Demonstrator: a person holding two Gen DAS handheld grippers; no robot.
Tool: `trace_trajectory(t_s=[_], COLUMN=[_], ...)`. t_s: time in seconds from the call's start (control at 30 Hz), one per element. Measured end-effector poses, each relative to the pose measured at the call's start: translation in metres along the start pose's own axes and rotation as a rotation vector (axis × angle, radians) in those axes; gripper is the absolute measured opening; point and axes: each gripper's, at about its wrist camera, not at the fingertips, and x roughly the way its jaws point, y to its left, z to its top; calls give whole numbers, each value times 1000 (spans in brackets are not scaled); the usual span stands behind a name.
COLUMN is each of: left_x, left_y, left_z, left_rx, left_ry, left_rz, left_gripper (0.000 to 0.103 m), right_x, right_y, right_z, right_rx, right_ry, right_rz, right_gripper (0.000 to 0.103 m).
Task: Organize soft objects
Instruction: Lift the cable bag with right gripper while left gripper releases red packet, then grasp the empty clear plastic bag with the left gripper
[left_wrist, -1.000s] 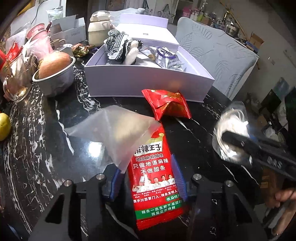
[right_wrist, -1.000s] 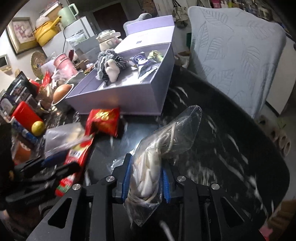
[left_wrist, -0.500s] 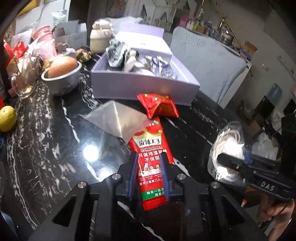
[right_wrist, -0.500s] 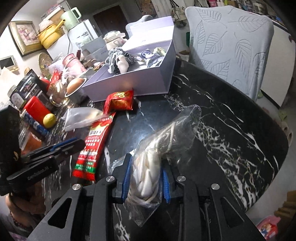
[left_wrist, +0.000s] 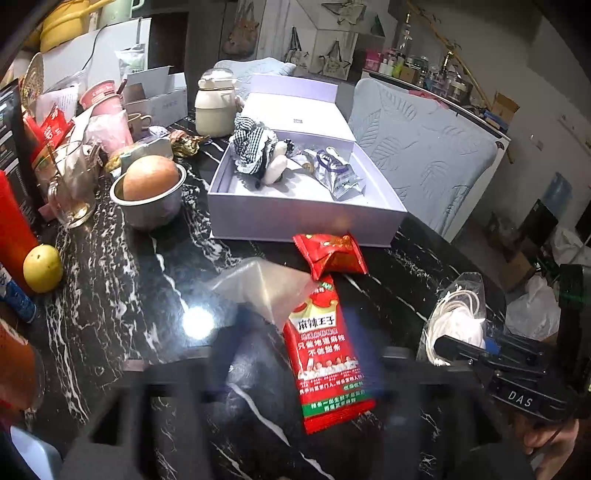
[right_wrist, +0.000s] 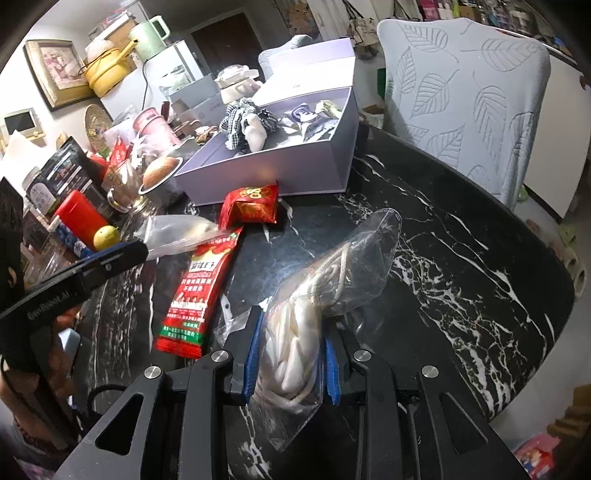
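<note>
Left gripper: While its fingers were opening, the left gripper (right_wrist: 122, 254) hung over the long red snack packet (left_wrist: 327, 350), which looked airborne between them, unpressed.
Right gripper: The right gripper (right_wrist: 290, 360) had its fingers clamped on a clear bag of white cord (right_wrist: 314, 314).
Lavender box (left_wrist: 295, 221): Beyond both sets of fingers, already holding a checkered plush (left_wrist: 255, 151).
Risk: The freed packet could slide off the glossy tabletop (left_wrist: 129, 295); the slack bag might slip.
</note>
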Motion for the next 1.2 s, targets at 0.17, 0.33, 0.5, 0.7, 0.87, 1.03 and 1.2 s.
trace_trajectory(t_s=[0.17, 0.33, 0.5, 0.7, 0.87, 1.03, 1.2], left_x=[13, 39, 64, 89, 104, 104, 99], left_y=[5, 11, 23, 38, 40, 35, 36], left_z=[9, 24, 33, 38, 35, 35, 35], left_rx=[-4, 21, 8, -32, -61, -51, -74], left_ry=[22, 51, 79, 124, 163, 147, 119], left_rz=[12, 22, 39, 19, -20, 2, -13], left_gripper=[103, 103, 103, 103, 102, 77, 54], right_x=[1, 6, 11, 19, 25, 28, 29], right_y=[-1, -2, -3, -2, -2, -3, -7], right_z=[3, 6, 10, 17, 19, 20, 20], right_rx=[7, 2, 1, -10, -14, -13, 1], right_ry=[0, 10, 15, 27, 40, 46, 48], right_rz=[-2, -8, -16, -26, -26, -27, -29], right_gripper=[29, 29, 29, 29, 29, 29, 29])
